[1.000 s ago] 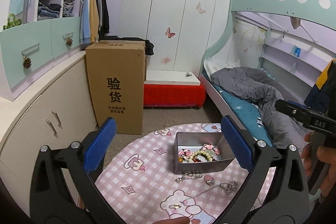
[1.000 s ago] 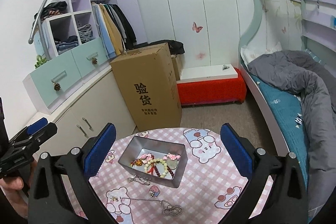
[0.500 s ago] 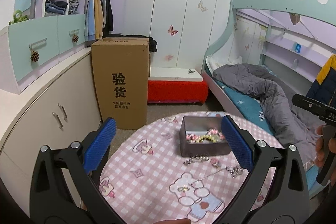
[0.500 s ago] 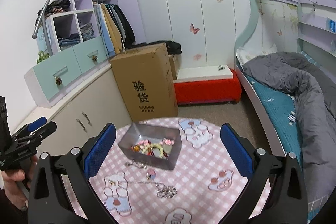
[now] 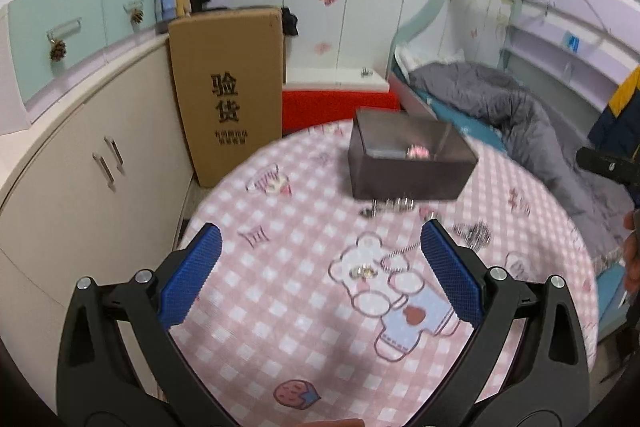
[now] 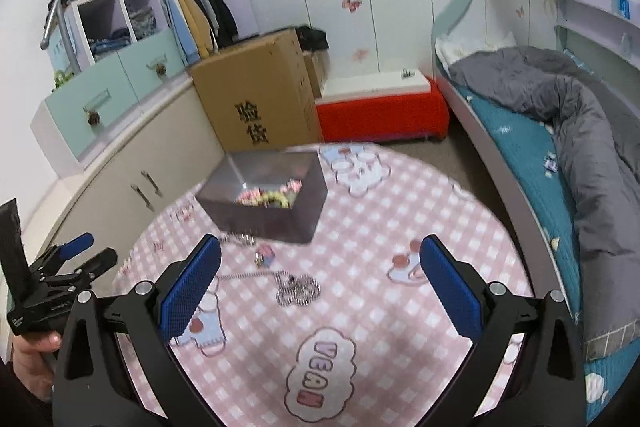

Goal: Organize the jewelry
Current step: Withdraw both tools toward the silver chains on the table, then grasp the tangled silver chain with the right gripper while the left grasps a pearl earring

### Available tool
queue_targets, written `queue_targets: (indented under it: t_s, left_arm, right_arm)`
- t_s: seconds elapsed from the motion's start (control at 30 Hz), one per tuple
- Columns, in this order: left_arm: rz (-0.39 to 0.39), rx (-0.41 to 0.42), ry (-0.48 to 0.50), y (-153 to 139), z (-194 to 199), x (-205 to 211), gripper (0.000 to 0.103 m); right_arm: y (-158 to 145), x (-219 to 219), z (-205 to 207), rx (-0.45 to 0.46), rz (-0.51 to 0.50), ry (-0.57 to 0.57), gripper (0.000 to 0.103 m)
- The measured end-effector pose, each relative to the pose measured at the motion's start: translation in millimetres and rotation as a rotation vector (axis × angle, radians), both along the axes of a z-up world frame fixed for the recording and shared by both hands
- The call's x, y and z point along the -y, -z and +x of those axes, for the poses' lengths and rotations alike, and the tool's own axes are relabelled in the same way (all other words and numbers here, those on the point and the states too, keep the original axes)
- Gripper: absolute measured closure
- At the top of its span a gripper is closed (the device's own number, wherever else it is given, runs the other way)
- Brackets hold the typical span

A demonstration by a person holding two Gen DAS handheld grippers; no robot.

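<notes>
Left gripper (image 5: 320,255) spread wide, blue pads (image 5: 188,277) well apart, nothing between them. Hovering over a round table (image 5: 280,311) covered in pink checked cloth with cartoon bears. Ahead of the fingers, past the pads and slightly right of centre, a grey metal tin (image 5: 412,167), open at the top, with a little pink jewelry just visible inside. Just in front of the tin's near wall, a short silver chain (image 5: 394,205) lying on the cloth. Nearer still, right beside the right pad, a bunched silver necklace (image 5: 474,233) with its chain trailing toward a small ring or pendant (image 5: 364,271) on the printed bear, between the two pads but lower on the cloth. Blur too strong to tell finer detail.

Right gripper (image 6: 320,277) likewise spread wide, pads (image 6: 450,291) empty. Same tin (image 6: 268,195) ahead and left of centre, with beaded bracelets (image 6: 268,195) in pink, yellow and dark tones heaped inside. Short chain (image 6: 242,239) touching or just beside the tin's near wall, close above the left pad. Small pink charm (image 6: 265,254) a little nearer. Bunched necklace (image 6: 298,289) on the cloth between the pads, nearer the left one, its thin chain running off to the left.

Beyond the table: a tall cardboard box (image 6: 260,91), a bed with a grey quilt (image 6: 580,131), cream cabinets (image 5: 80,163).
</notes>
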State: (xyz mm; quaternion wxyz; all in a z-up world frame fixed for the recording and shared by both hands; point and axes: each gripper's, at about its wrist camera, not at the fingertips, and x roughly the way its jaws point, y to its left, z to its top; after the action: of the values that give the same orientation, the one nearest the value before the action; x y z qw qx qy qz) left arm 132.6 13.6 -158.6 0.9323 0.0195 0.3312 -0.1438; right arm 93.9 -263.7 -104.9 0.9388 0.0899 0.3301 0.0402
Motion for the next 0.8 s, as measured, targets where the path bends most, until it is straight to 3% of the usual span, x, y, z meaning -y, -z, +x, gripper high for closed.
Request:
queue_targets:
  t_s: [0.27, 0.33, 0.4, 0.43, 0.47, 0.6, 0.63, 0.7, 0.8]
  left_arm:
    - [0.135, -0.134, 0.078, 56, 29, 29, 0.006]
    - [0.146, -0.160, 0.090, 66, 35, 32, 0.013]
    - [0.145, -0.191, 0.110, 76, 40, 35, 0.030]
    - [0.137, -0.208, 0.118, 80, 43, 36, 0.034]
    - [0.124, -0.197, 0.122, 79, 42, 35, 0.037]
    - [0.093, -0.198, 0.160, 76, 40, 35, 0.070]
    - [0.086, -0.200, 0.165, 76, 40, 35, 0.072]
    - [0.073, -0.201, 0.177, 75, 40, 34, 0.087]
    - [0.044, -0.207, 0.186, 75, 40, 33, 0.087]
  right_arm:
    - [23, 0, 4, -0.067, 0.000, 0.002, 0.007]
    - [28, 0, 6, -0.085, -0.002, -0.003, 0.007]
    - [35, -1, 9, -0.103, -0.008, -0.009, 0.007]
    - [38, -2, 10, -0.116, -0.010, -0.013, 0.007]
    - [41, -3, 12, -0.123, -0.011, -0.017, 0.007]
    - [51, -5, 18, -0.148, -0.014, -0.034, 0.007]
    - [54, -7, 21, -0.155, -0.018, -0.039, 0.007]
    - [60, -9, 27, -0.170, -0.021, -0.050, 0.007]
    - [71, -15, 39, -0.193, -0.043, -0.066, 0.007]
